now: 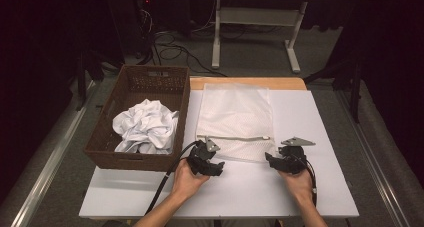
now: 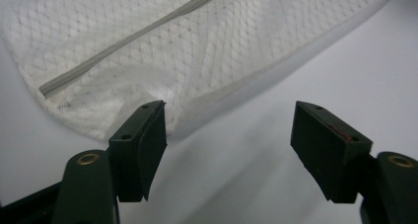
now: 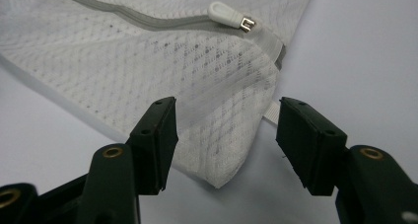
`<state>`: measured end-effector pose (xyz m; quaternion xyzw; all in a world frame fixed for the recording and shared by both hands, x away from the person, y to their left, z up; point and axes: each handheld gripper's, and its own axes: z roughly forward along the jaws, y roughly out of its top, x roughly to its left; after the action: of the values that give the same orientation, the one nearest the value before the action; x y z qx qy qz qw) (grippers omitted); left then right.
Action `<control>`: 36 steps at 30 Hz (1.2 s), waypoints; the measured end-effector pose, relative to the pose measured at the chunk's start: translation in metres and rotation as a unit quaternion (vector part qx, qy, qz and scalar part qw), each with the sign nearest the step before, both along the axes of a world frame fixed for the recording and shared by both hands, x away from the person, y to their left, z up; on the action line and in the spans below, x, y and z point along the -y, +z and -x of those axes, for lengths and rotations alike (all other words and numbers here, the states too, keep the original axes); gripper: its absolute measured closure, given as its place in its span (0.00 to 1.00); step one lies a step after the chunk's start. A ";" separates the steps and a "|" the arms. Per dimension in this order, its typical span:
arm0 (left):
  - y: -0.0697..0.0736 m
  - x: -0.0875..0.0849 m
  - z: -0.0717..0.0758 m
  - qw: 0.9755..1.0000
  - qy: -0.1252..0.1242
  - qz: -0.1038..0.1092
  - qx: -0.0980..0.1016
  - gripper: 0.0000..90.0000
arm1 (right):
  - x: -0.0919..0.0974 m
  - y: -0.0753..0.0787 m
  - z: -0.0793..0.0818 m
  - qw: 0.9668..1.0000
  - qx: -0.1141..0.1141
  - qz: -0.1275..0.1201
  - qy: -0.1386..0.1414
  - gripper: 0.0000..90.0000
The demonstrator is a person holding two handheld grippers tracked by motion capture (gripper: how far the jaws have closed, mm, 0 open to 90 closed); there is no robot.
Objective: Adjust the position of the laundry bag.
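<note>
R gripper (image 3: 224, 140) jaws spread, straddling near corner of white mesh zip laundry bag (image 1: 235, 119), flat on white table (image 1: 300, 187). L gripper (image 2: 229, 145) spread, bag edge just ahead. Step: approach to grab. Next: advance, pinch corners.

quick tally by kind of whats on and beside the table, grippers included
mesh laundry bag: 1
wicker basket: 1
white crumpled cloth in the basket: 1
grippers, left gripper and right gripper: 2
total: 5
</note>
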<state>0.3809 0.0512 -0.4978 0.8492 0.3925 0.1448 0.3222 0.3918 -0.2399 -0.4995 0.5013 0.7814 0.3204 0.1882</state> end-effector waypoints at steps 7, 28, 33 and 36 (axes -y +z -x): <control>0.006 0.003 -0.015 1.000 0.025 -0.010 0.011 0.31 | -0.003 -0.004 -0.003 1.000 -0.007 0.021 -0.001 0.52; -0.005 0.002 -0.029 0.998 0.036 -0.040 -0.021 0.74 | -0.003 0.004 -0.002 0.997 -0.021 0.058 0.036 0.99; -0.002 -0.003 -0.031 0.998 0.030 -0.039 -0.032 0.96 | -0.001 0.007 -0.003 0.997 -0.029 0.062 0.037 0.99; -0.001 -0.002 -0.029 0.998 0.024 -0.041 -0.031 0.98 | 0.001 0.008 -0.003 0.997 -0.030 0.060 0.041 0.99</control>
<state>0.4095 0.0529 -0.4986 0.8560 0.4164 0.1418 0.2715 0.3944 -0.2405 -0.4916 0.4659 0.8245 0.2650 0.1815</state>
